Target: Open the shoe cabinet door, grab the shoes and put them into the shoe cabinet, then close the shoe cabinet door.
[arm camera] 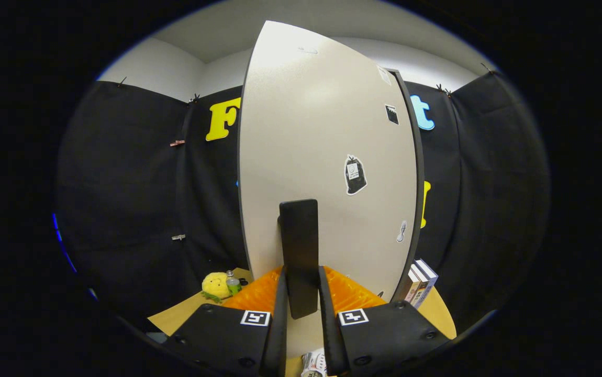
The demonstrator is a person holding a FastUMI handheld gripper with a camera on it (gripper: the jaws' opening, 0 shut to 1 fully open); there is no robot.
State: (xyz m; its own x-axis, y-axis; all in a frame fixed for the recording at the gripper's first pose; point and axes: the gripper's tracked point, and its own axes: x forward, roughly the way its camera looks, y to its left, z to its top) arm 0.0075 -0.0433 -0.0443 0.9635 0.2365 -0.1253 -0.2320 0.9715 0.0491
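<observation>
The shoe cabinet's pale door (327, 131) stands upright right in front of me, with a few small stickers on it. A dark vertical bar handle (299, 235) sticks out from its lower middle. My gripper (301, 285) has both fingers pressed against the lower part of this handle, one on each side. A dark edge (412, 183) runs down the door's right side; I cannot tell how far the door is open. A small white patterned thing (314, 364) peeks out below, between the finger bases, too cut off to identify.
The cabinet stands on a wooden table (183, 314). A yellow plush toy (215, 285) and a small bottle (233, 283) sit left of the cabinet. A few books (420, 285) lean at its right. Black cloth walls close in the booth.
</observation>
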